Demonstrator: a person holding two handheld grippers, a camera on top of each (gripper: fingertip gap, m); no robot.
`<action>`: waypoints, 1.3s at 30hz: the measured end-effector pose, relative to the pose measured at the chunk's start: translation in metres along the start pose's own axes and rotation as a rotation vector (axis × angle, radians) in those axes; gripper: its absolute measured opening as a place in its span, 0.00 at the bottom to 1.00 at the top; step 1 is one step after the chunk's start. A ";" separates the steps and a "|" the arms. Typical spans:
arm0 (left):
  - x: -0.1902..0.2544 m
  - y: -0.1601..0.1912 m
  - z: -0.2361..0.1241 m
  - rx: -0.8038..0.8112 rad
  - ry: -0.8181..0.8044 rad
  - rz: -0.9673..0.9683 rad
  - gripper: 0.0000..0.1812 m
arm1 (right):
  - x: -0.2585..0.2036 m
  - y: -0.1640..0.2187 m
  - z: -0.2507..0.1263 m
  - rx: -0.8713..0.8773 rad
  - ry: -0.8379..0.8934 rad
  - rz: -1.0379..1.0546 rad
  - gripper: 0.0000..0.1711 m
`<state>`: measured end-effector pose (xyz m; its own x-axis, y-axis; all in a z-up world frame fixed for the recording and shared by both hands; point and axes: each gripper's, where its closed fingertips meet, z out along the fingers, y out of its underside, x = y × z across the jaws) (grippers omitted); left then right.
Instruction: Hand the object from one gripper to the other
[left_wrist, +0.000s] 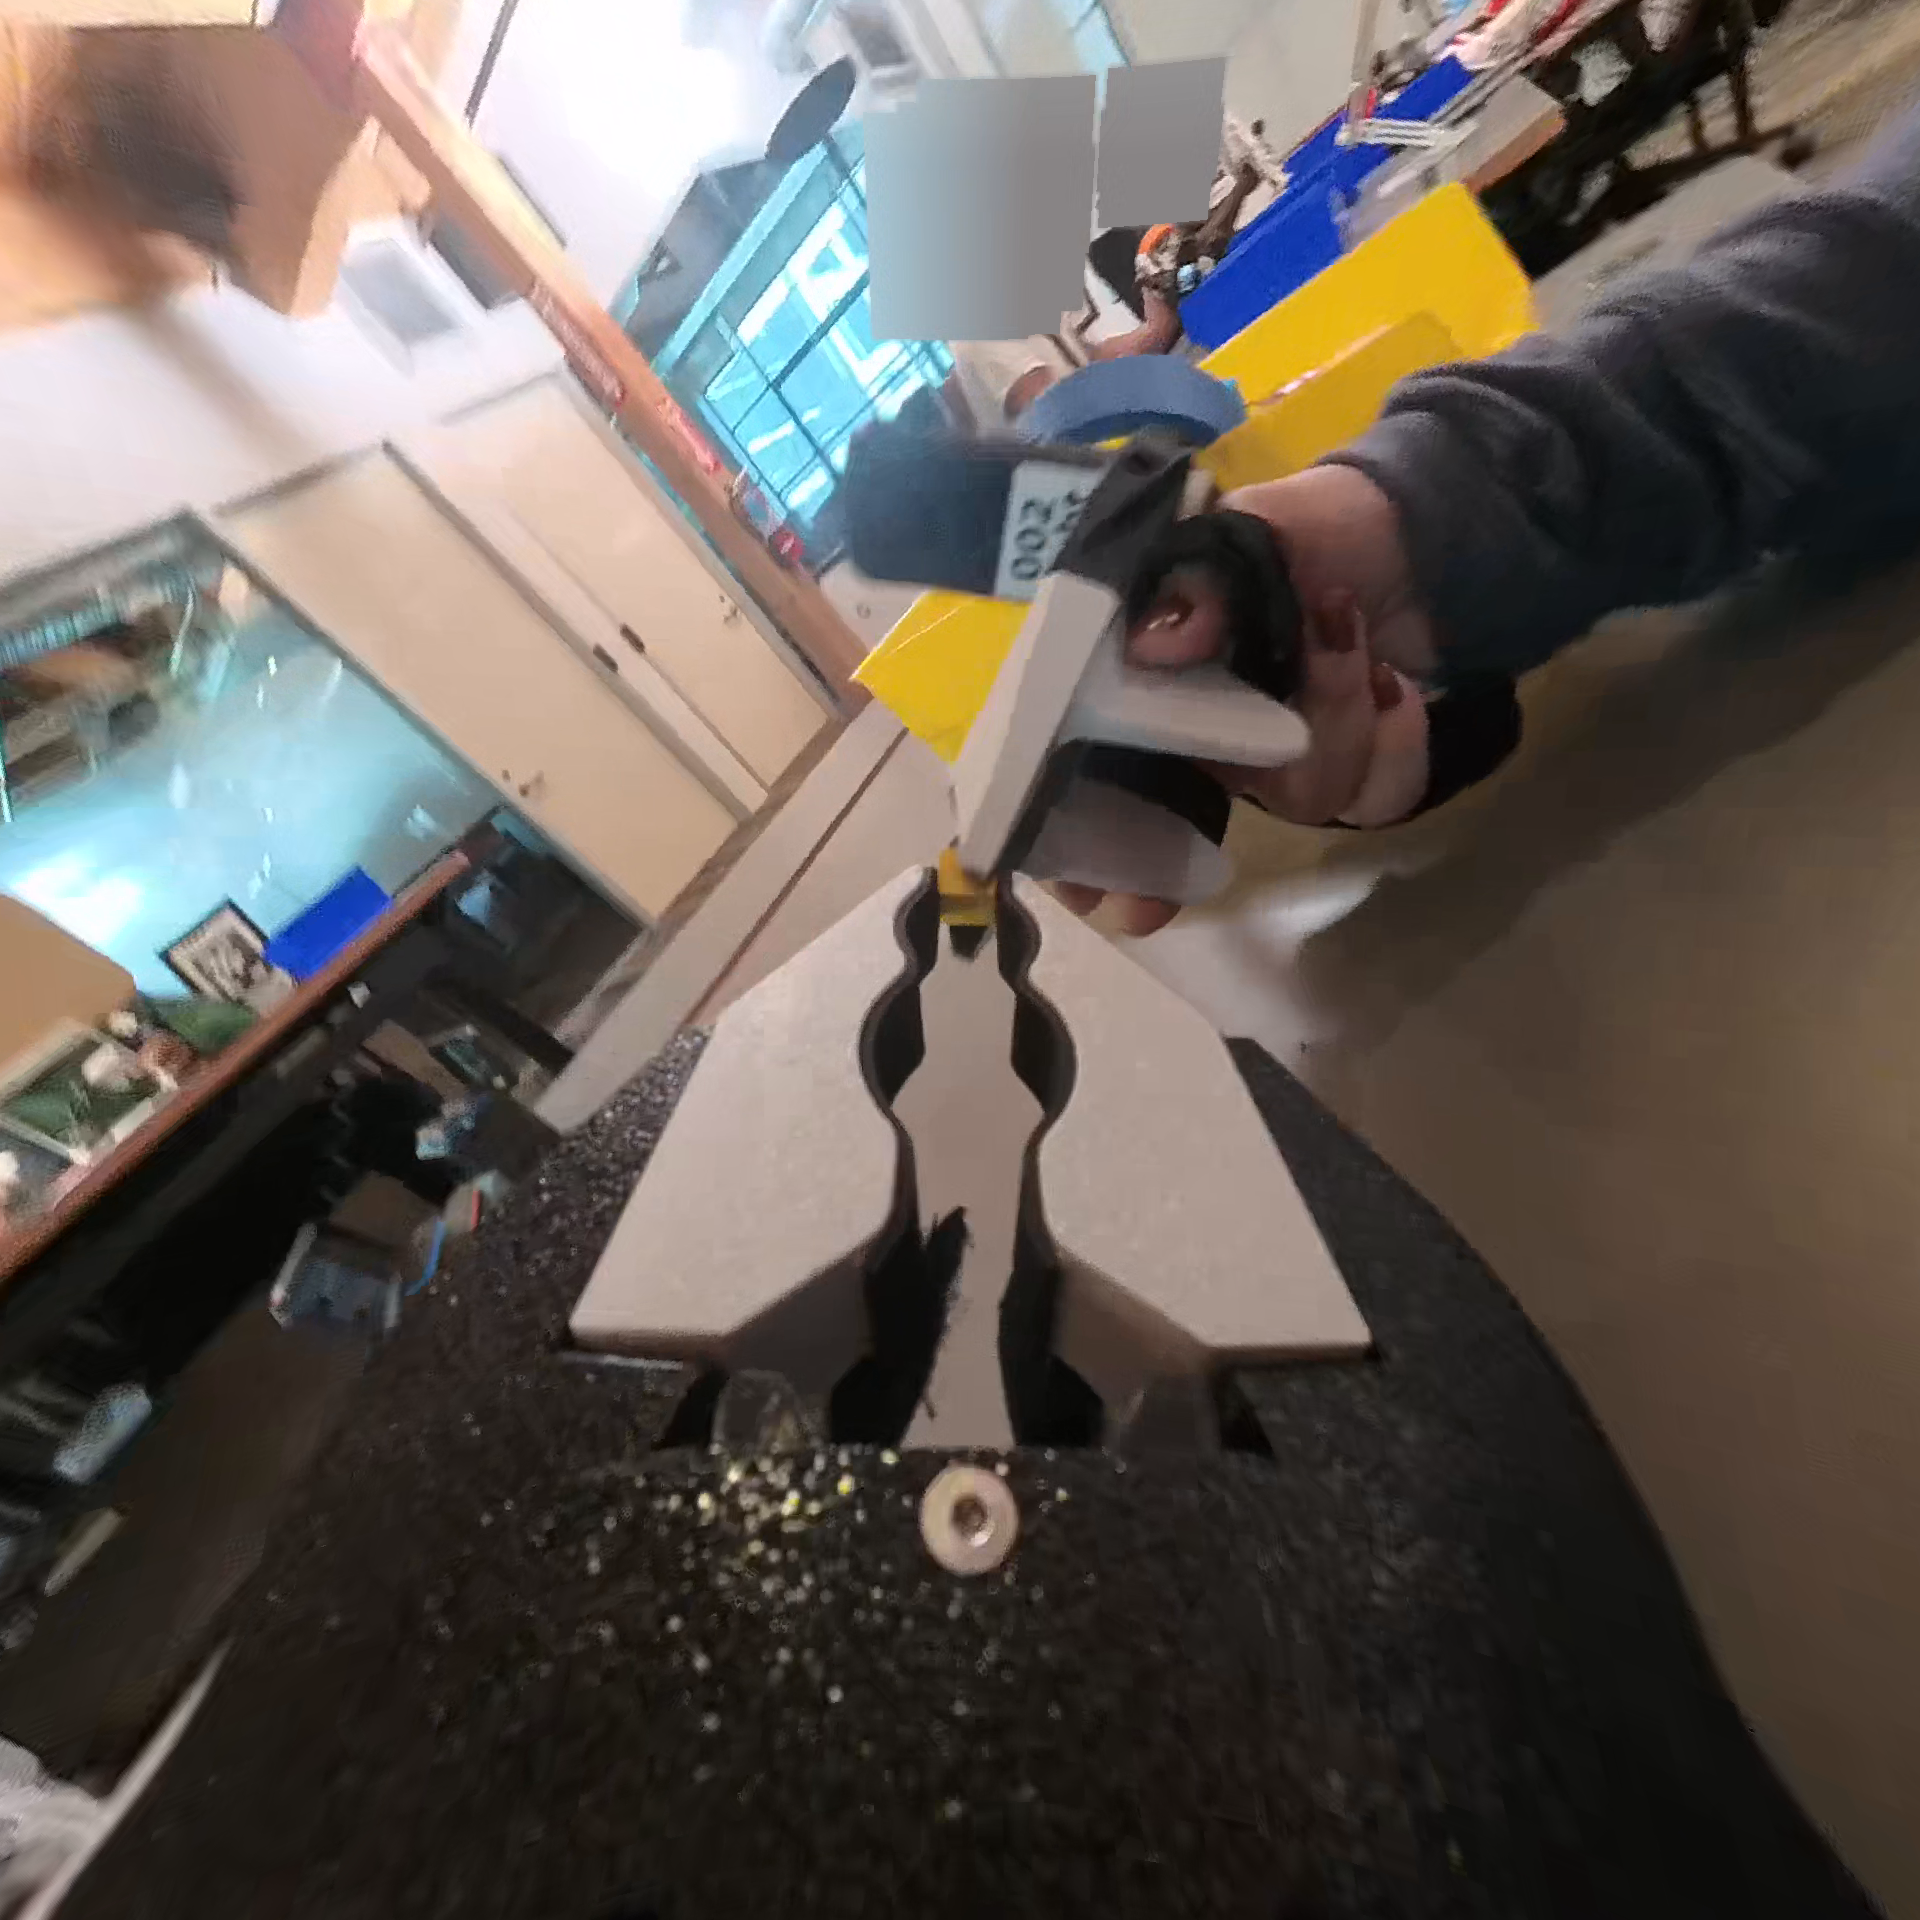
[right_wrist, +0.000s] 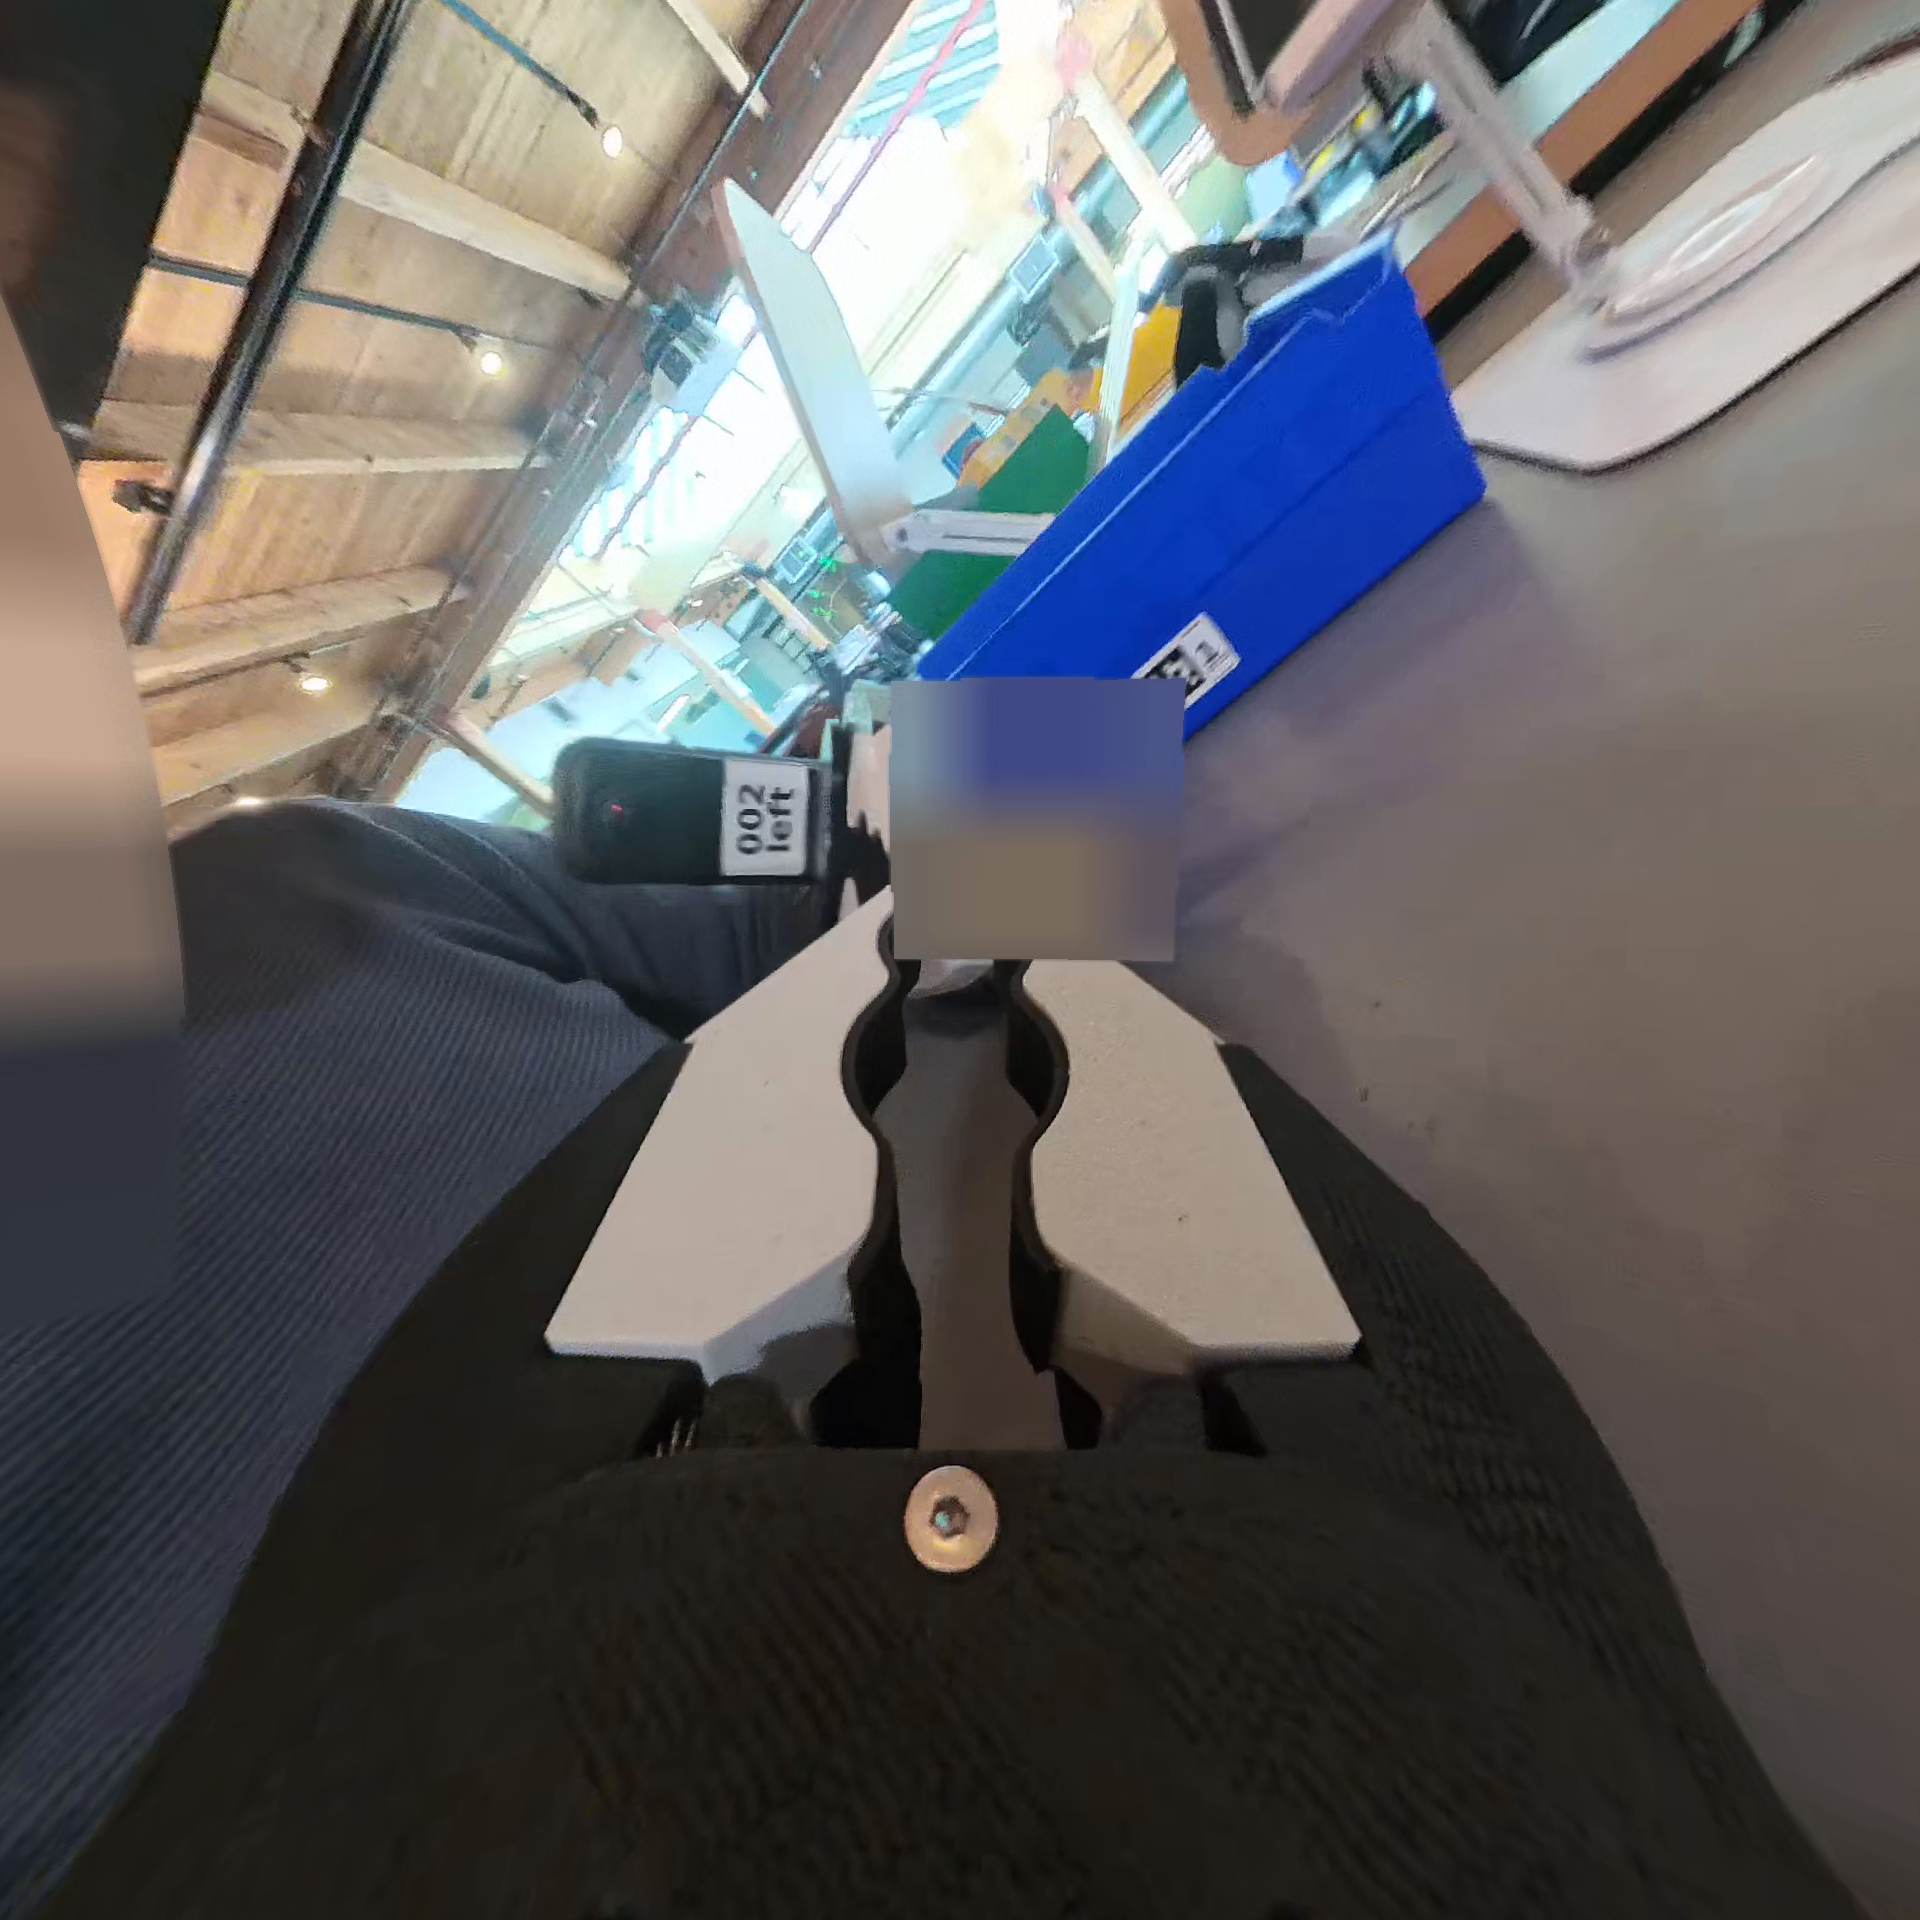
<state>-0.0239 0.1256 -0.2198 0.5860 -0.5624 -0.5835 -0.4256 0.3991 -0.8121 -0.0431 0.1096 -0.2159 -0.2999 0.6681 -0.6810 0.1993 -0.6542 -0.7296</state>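
Note:
A small yellow object (left_wrist: 966, 914) with a black part sits between the tips of my left gripper (left_wrist: 964, 904), whose jaws stand narrow and shut on it. My right gripper (left_wrist: 997, 862), held by a hand (left_wrist: 1340, 644) in a dark sleeve, comes in from the upper right. Its fingers straddle the top of the same object. In the right wrist view my right gripper (right_wrist: 954, 971) has equally narrow jaws. A mosaic patch hides its tips and the object. The left gripper's black camera body (right_wrist: 665, 816) lies just beyond.
A yellow bin (left_wrist: 1371, 343), a blue bin (left_wrist: 1268, 260) and a blue tape roll (left_wrist: 1132, 400) stand behind the handover point on the grey table (left_wrist: 1558, 1039). In the right wrist view a blue bin (right_wrist: 1226, 540) and a white plate on a mat (right_wrist: 1704, 249) lie farther back. My two grippers' fingertips are within a few centimetres of each other.

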 end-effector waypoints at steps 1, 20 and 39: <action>-0.004 0.002 0.000 -0.008 -0.005 -0.055 0.05 | 0.002 -0.004 -0.001 0.018 0.032 -0.061 0.14; -0.012 -0.049 -0.019 0.495 0.542 -1.418 0.04 | -0.040 -0.020 0.003 0.163 0.687 -1.748 0.18; -0.003 -0.014 -0.014 0.088 0.157 -0.295 0.24 | -0.004 -0.006 0.003 0.022 0.176 -0.515 0.05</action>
<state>-0.0289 0.1117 -0.2065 0.5584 -0.7648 -0.3214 -0.1886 0.2603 -0.9469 -0.0454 0.1098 -0.2090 -0.1930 0.9520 -0.2375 0.0481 -0.2326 -0.9714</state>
